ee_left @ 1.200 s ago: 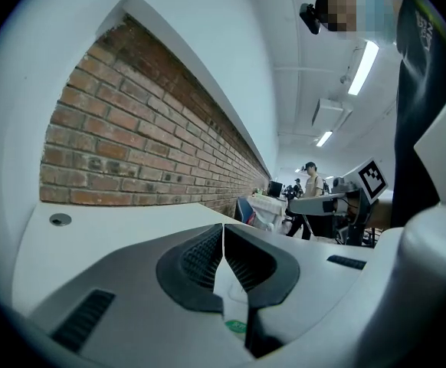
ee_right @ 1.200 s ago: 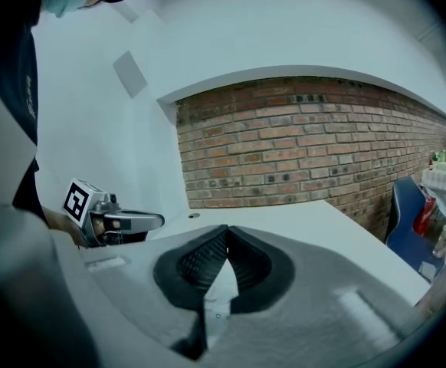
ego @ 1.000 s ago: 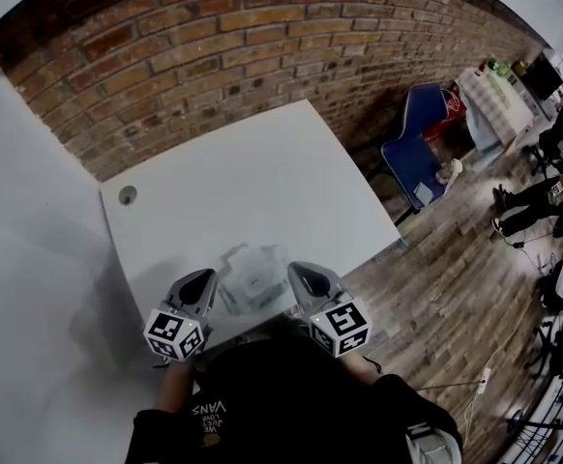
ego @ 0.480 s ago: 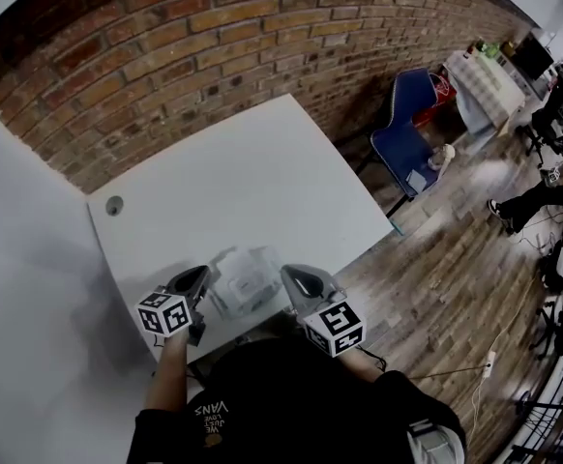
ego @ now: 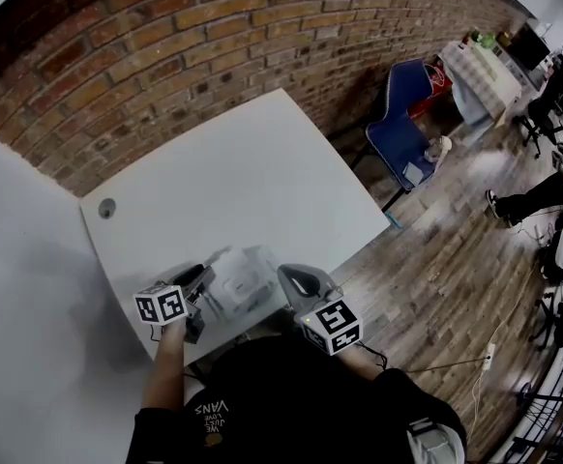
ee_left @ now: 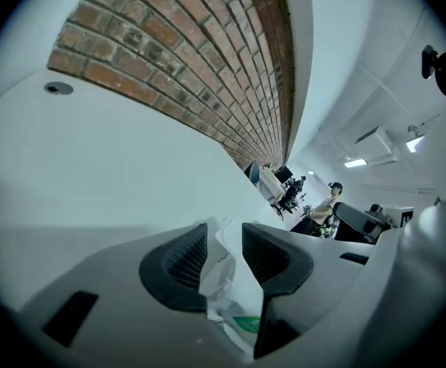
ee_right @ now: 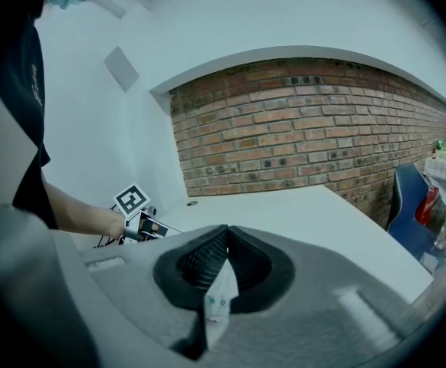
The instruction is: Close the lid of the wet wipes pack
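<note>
My right gripper (ee_right: 224, 240) pinches an edge of the wet wipes pack (ego: 240, 280), low in the middle on the white table (ego: 262, 182). My left gripper (ee_left: 224, 253) has just been opening its jaws, and they now stand wide with the wrapper loose between them. Next I think I must find the lid and push it down.

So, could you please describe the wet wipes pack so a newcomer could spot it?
Start at the white table by the brick wall. At its near edge lies the wet wipes pack, between the left tongs and right tongs; it is crinkly pale plastic, unlike their grey shells.
</note>
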Tool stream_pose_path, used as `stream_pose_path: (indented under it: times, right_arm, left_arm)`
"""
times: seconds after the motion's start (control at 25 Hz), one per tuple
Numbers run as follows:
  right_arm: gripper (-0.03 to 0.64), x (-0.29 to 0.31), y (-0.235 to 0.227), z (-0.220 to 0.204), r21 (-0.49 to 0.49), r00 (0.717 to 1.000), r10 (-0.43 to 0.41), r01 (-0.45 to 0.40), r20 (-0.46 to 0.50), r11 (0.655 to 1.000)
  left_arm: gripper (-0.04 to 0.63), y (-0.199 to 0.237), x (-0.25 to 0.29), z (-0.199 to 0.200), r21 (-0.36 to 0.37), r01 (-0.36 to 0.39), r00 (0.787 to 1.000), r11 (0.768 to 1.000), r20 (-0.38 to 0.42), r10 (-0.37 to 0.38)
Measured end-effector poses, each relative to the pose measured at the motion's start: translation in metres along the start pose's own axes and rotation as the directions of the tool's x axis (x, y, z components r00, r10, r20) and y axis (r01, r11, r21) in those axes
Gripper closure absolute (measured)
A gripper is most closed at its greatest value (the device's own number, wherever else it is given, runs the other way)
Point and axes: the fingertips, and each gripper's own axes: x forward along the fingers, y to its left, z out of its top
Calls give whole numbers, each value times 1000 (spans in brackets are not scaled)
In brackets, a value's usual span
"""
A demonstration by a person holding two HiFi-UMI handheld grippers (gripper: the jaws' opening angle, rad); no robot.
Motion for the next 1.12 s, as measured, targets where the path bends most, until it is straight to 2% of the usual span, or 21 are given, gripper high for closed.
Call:
stream_pose_path:
  times: [0.24, 0.48, 0.72, 0.92, 1.04, 1.12]
  right_arm:
    - [620, 1, -2, 2, -1, 1000, 6, -6, -5, 1000]
    - [620, 0, -5, 1, 3, 1000, 0, 0, -8, 1000]
    - [620, -1, -8, -1, 10, 1000, -3, 3, -10, 1000]
    - [620, -3, -9, -3, 8, 1000, -8, 8, -9, 1000]
    - [620, -5, -10, -3, 13, 1000, -15, 15, -8, 1000]
    - [620, -5, -10, -4, 17, 1000, -17, 17, -7, 1000]
  left_arm:
    - [428, -4, 10, -7, -56, 44, 995, 997, -82, -49]
    - [428, -2, 19, -10, -149, 106, 985, 983, -119, -125]
    - [429, 3, 22, -8, -240, 128, 981, 962, -109, -157]
    - [430, 3, 23, -9, -334, 172, 970, 927, -106, -218]
    - [432, -7, 24, -8, -359, 222, 955, 907, -107, -276]
    - [434, -9, 24, -8, -355, 226, 953, 907, -110, -281]
